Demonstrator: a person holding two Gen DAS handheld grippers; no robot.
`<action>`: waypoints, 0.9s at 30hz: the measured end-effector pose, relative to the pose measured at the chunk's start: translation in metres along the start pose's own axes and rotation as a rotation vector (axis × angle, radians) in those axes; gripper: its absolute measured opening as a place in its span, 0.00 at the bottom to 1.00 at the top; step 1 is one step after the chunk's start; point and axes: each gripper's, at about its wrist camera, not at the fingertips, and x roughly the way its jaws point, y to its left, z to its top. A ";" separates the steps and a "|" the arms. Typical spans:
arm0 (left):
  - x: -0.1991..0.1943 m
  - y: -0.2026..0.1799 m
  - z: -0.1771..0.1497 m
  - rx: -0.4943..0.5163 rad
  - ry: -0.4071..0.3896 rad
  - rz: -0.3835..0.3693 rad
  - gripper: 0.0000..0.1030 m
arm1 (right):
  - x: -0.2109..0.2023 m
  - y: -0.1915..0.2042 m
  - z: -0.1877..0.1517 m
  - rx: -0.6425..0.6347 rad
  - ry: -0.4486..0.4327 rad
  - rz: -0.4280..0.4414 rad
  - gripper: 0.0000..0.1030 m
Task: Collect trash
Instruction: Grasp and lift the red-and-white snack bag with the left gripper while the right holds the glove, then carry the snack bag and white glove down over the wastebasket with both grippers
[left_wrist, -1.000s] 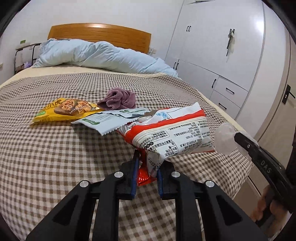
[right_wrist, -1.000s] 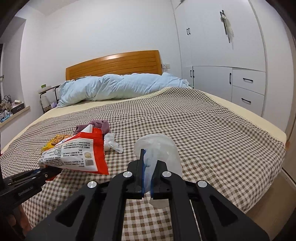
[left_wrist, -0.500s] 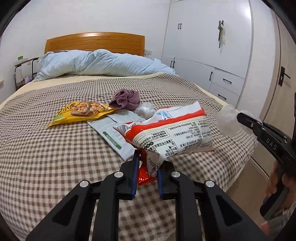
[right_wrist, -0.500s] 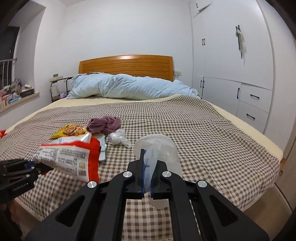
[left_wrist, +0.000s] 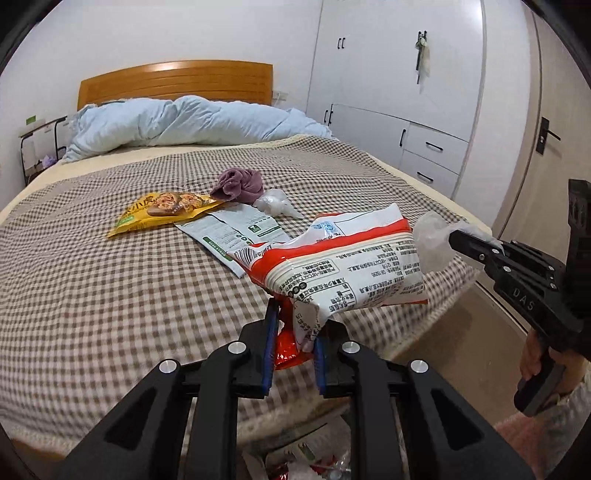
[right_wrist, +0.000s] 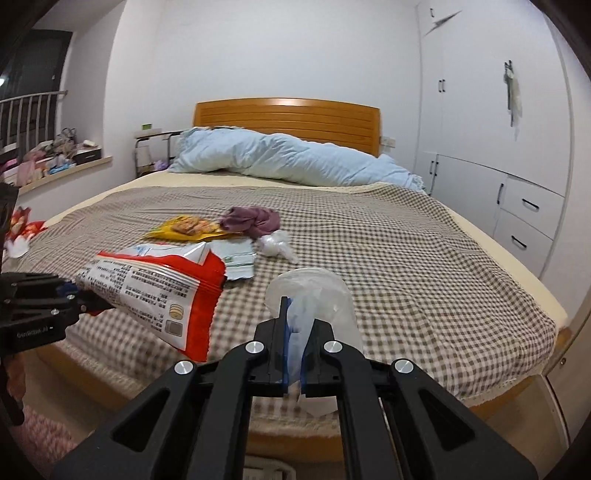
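Observation:
My left gripper (left_wrist: 293, 325) is shut on a red and white snack wrapper (left_wrist: 343, 266) and holds it in the air past the foot of the bed. It also shows in the right wrist view (right_wrist: 155, 288). My right gripper (right_wrist: 294, 325) is shut on a clear plastic bag (right_wrist: 314, 295), also held off the bed; the bag shows in the left wrist view (left_wrist: 432, 243). On the checked blanket lie a yellow snack packet (left_wrist: 162, 210), a white and green wrapper (left_wrist: 232, 232) and a small crumpled clear bag (left_wrist: 275, 203).
A purple cloth (left_wrist: 240, 184) lies by the wrappers. A trash bin with wrappers inside (left_wrist: 306, 458) sits on the floor under my left gripper. A light blue duvet (left_wrist: 184, 122) lies at the headboard. White wardrobes (left_wrist: 406, 92) stand on the right.
Both grippers have drawn back from the bed with their loads, past its foot edge. The trash bin has come into view below my left gripper.

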 end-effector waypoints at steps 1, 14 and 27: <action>-0.004 -0.001 -0.003 0.005 0.002 -0.001 0.14 | -0.004 0.002 -0.001 -0.003 0.002 0.010 0.04; -0.045 -0.010 -0.050 0.032 0.135 -0.016 0.14 | -0.044 0.029 -0.034 -0.057 0.146 0.093 0.04; -0.042 -0.014 -0.090 0.046 0.213 -0.013 0.14 | -0.042 0.043 -0.067 -0.034 0.255 0.141 0.04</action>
